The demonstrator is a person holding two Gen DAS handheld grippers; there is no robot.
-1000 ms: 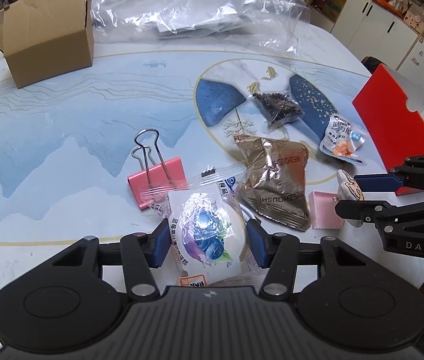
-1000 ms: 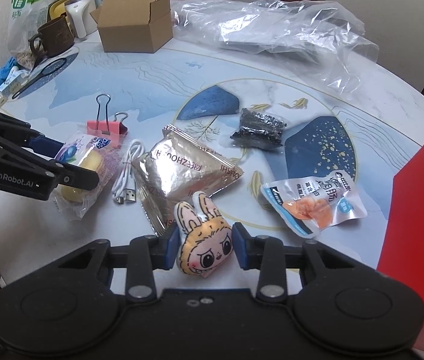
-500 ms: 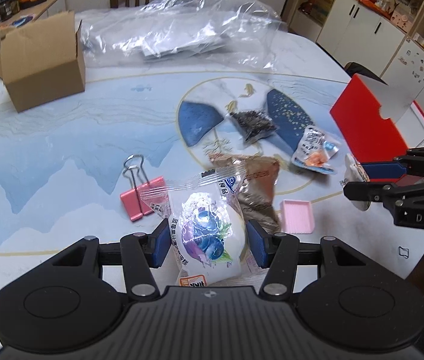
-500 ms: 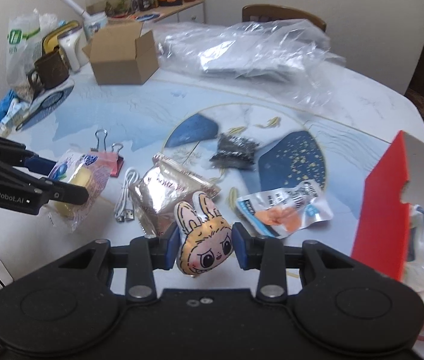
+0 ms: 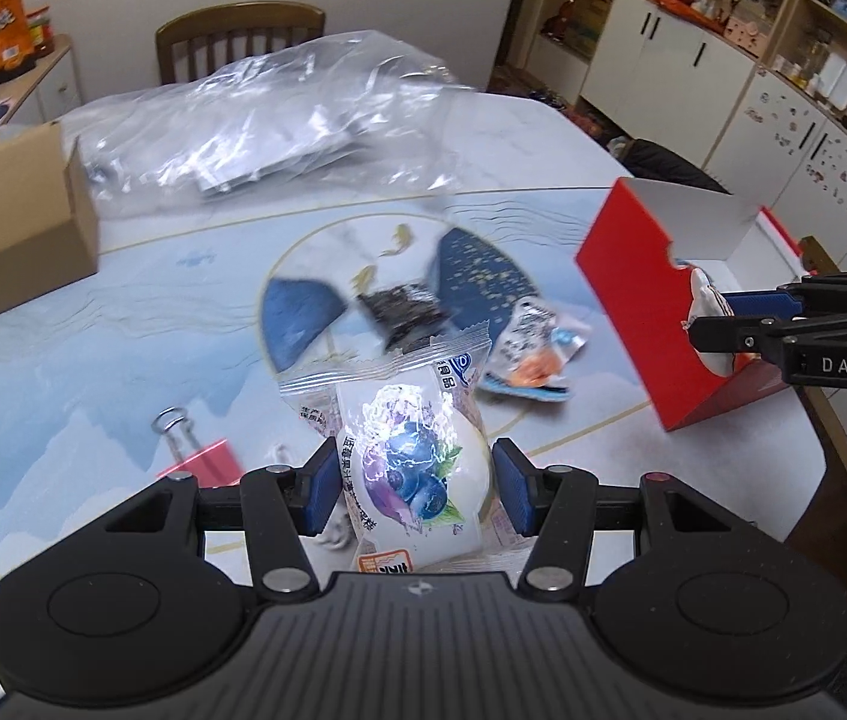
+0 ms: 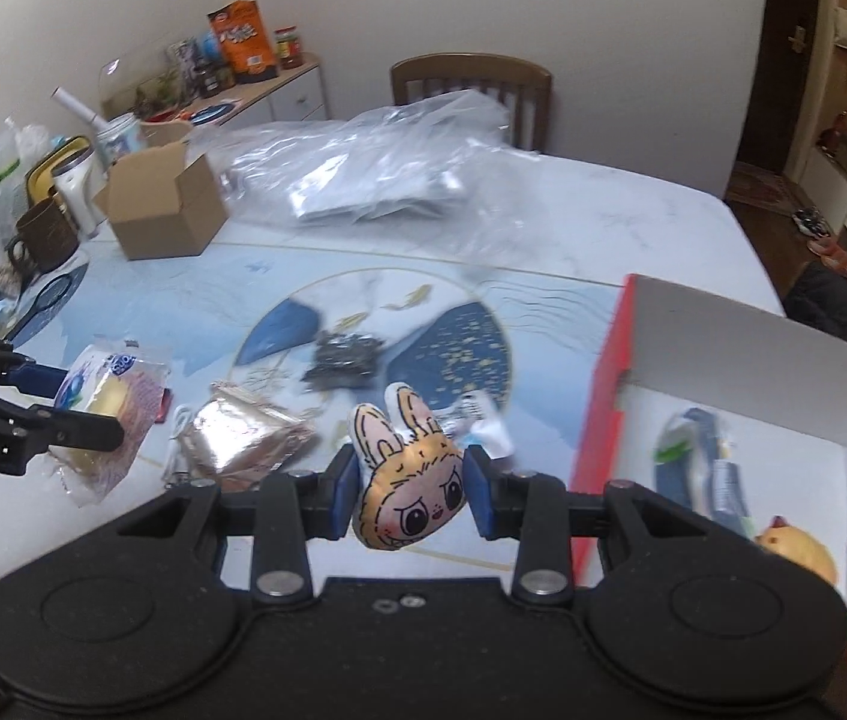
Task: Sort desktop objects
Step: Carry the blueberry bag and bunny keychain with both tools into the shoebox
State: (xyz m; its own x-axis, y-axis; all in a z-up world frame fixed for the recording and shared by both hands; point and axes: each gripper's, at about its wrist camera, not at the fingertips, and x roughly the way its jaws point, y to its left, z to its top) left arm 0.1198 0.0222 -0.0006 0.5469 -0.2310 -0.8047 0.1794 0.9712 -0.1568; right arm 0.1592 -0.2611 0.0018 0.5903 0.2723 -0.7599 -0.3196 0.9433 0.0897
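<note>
My left gripper [image 5: 416, 486] is shut on a clear-wrapped blueberry cake packet [image 5: 408, 468], held above the table; the right wrist view shows this packet [image 6: 105, 402] at the left. My right gripper [image 6: 410, 489] is shut on a flat bunny-eared doll charm [image 6: 408, 480], lifted beside the open red box [image 6: 603, 396]. In the left wrist view the right gripper [image 5: 702, 321] hangs at the red box's [image 5: 627, 294] near wall. On the table lie a silver snack pouch [image 6: 243, 438], a dark packet [image 5: 402, 309], a white and orange packet [image 5: 534, 354] and a pink binder clip [image 5: 201, 459].
A brown cardboard box [image 5: 9, 222] stands at the table's left, a crumpled clear plastic bag [image 5: 267, 126] at the back. A white cable [image 6: 177, 450] lies by the silver pouch. The red box holds packets and a yellow toy [image 6: 795, 546]. Mugs and jars [image 6: 57, 222] crowd the far left edge.
Both grippers have risen off the table with their loads. The right gripper has carried the bunny charm rightward to the red box; the left has lifted the cake packet.
</note>
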